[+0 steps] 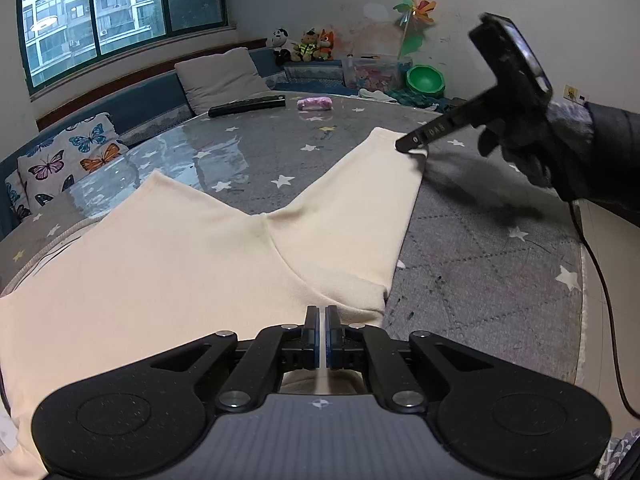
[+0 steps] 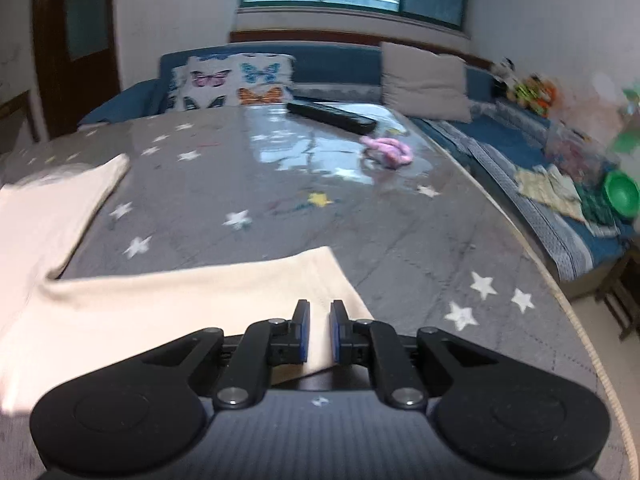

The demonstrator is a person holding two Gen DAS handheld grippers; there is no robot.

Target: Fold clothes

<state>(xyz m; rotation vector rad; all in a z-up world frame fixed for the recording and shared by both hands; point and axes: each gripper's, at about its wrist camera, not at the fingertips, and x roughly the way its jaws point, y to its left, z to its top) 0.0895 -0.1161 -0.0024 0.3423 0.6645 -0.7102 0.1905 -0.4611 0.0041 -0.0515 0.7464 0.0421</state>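
While one cream garment [image 1: 168, 264] lies flat, left hand-held gripper [image 1: 322, 312] pinches it, right [image 2: 320, 308] loosening.

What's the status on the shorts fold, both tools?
Left tool shut on shorts waistband. Right tool opening at leg hem, cloth between pads. Remote far off, nothing blocking.

Matt cream cloth shorts [image 1: 192, 248] on glossy plastic-covered star tablecloth [image 1: 480, 280]

Daylight enters a green-framed window [image 1: 120, 20] in the white wall [image 1: 320, 4]. Beneath it, a blue sofa [image 1: 148, 100] carries a butterfly cushion [image 1: 68, 156] and a grey cushion [image 1: 220, 78]. A dark wooden door [image 2: 76, 40] stands left.
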